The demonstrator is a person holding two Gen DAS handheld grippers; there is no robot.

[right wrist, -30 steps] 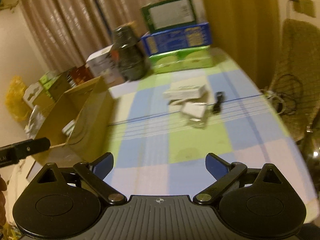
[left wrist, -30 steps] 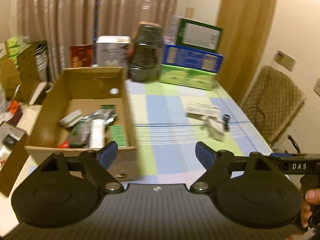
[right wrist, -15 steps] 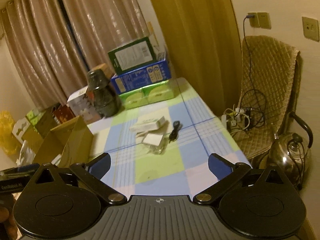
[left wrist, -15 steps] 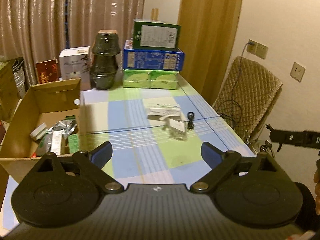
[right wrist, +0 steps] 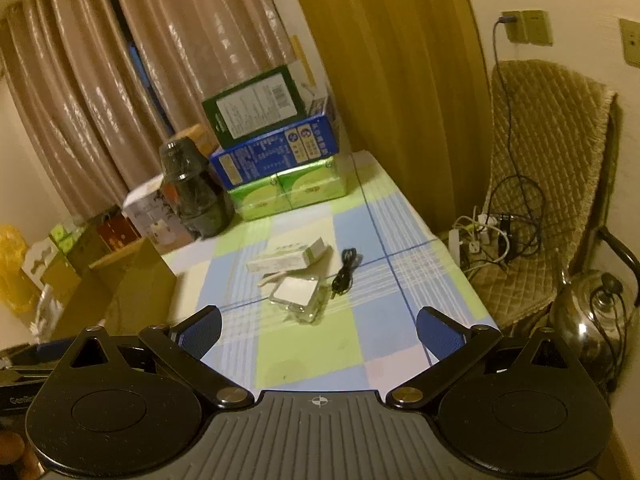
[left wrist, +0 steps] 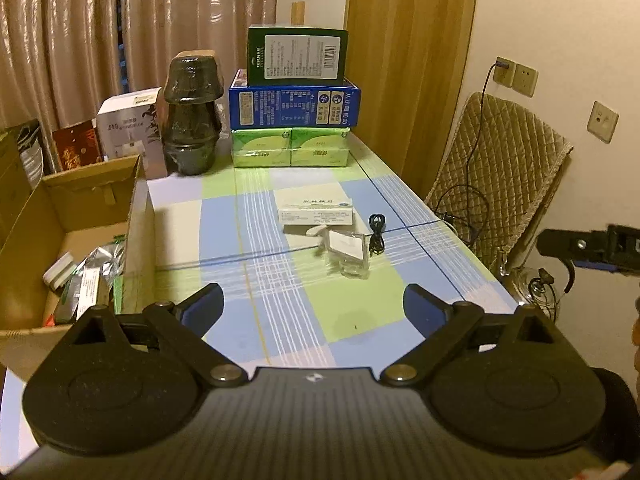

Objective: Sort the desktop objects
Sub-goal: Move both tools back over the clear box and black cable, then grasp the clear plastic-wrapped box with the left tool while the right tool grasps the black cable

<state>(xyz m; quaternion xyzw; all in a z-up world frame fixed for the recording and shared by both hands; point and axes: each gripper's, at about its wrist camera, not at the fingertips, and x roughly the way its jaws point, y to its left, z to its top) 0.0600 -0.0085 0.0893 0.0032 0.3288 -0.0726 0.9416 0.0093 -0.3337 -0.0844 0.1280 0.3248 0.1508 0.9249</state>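
Loose items left on the table (left wrist: 360, 320): a flat white carton (left wrist: 317, 211), a clear plastic packet with a white insert (left wrist: 347, 249), a small white plastic piece (left wrist: 316, 232) and a coiled black cable (left wrist: 376, 232). All bunched together mid-table, the packet touching or just beside the carton's near edge; the cable just right of the packet.

Handling, judged: carton light and stiff, take it across its short sides. Packet looks thin, clear and slippery, likely to crumple; pinch it at an edge or across its width. Cable limp and light, grab the coiled middle so it does not unspool. White piece small, shape unclear.

Left gripper (left wrist: 314, 306) empty, jaws spread wide, well short of the cluster, which lies ahead and slightly right of it. Right gripper (right wrist: 318, 330) also empty with jaws spread wide; cluster straight ahead, near but not touching.

Cardboard box (left wrist: 138, 216) to the left of both grippers, already holding packets and small boxes; probably the sorting destination.

Farther ahead, at the table's end: stacked green, blue and dark green boxes (left wrist: 294, 120), dark wrapped jar (left wrist: 192, 120). Quilted chair (left wrist: 500, 184) off to the right.
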